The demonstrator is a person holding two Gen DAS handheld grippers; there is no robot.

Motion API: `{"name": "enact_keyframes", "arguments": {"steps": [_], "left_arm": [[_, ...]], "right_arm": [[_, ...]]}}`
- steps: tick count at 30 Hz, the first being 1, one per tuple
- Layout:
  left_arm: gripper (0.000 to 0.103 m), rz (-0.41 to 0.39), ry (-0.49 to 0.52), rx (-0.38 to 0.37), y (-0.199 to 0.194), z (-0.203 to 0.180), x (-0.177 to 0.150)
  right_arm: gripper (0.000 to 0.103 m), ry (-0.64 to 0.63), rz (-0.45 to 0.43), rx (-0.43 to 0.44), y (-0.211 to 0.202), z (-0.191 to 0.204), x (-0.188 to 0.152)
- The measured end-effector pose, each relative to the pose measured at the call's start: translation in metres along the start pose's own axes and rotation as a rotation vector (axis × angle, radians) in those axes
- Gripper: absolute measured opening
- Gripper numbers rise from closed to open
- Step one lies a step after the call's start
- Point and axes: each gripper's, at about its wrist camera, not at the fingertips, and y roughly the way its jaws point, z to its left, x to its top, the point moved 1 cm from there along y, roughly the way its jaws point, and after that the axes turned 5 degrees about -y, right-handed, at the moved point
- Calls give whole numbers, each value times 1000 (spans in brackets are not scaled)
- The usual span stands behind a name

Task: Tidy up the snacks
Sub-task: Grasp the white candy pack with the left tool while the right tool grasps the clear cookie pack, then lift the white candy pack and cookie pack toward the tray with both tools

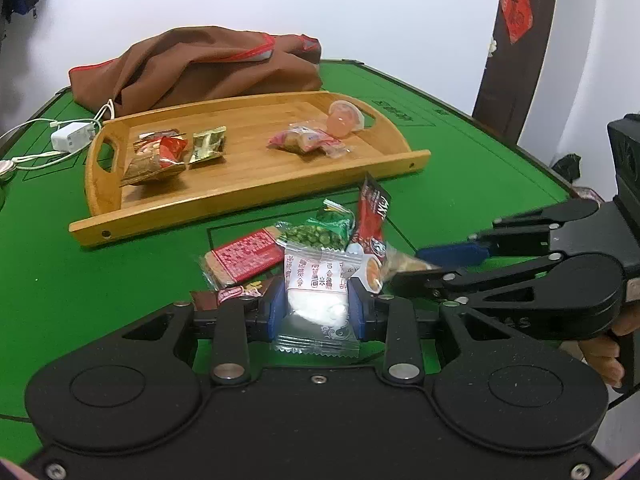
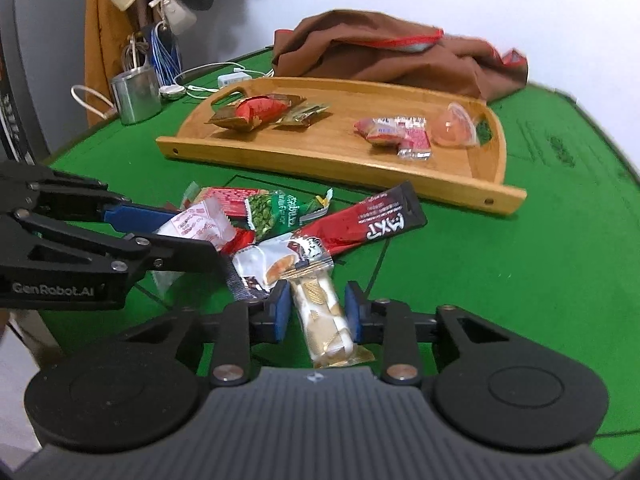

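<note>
A pile of wrapped snacks lies on the green table (image 1: pixel 460 184) in front of a wooden tray (image 1: pixel 256 200). My left gripper (image 1: pixel 316 308) is shut on a white packet with red print (image 1: pixel 316 280), also seen in the right wrist view (image 2: pixel 196 224). My right gripper (image 2: pixel 316 308) is shut on a white and gold wrapped bar (image 2: pixel 324 320); it shows at the right of the left wrist view (image 1: pixel 424 264). A green pea packet (image 1: pixel 324 232), a red flat packet (image 1: pixel 244 256) and a red-black stick (image 2: pixel 372 220) lie in the pile. The tray holds several snacks and a jelly cup (image 1: pixel 344 120).
A brown cloth bag (image 1: pixel 200 68) lies behind the tray. A white charger with cable (image 1: pixel 72 136) sits at the back left. A metal cup (image 2: pixel 136 96) stands at the table's far left corner. Hanging bags and clothes are behind it.
</note>
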Motion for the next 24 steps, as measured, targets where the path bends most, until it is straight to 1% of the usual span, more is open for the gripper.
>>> {"name": "enact_keyframes", "arguments": {"steps": [2,3,7,12,16,19,22,24], "left_arm": [[31,-4,-4,6,0,2,1],[31,-6,-3,10,0,3,1],[31,-10,-11,19,0,6,3],[31,-11,-18,26,0,9,3],[31,-9,-24,28,0,10,2],[31,-5,-26,29,1,10,1],[31,1,-29,33,3,11,1],[31,0,-28,35,4,11,1]], "right_arm": [[35,45,12,35,-1,-5,2],[35,55,15,39,-1,-7,2],[29,47,16,17,-2,-6,2],[27,11,11,-13,-3,-1,1],[29,-17,8,-38,0,2,0],[32,-57,-9,-67,1,9,-4],[38,-109,-33,-117,1,21,-10],[38,-137,-48,-152,0,29,-12]]}}
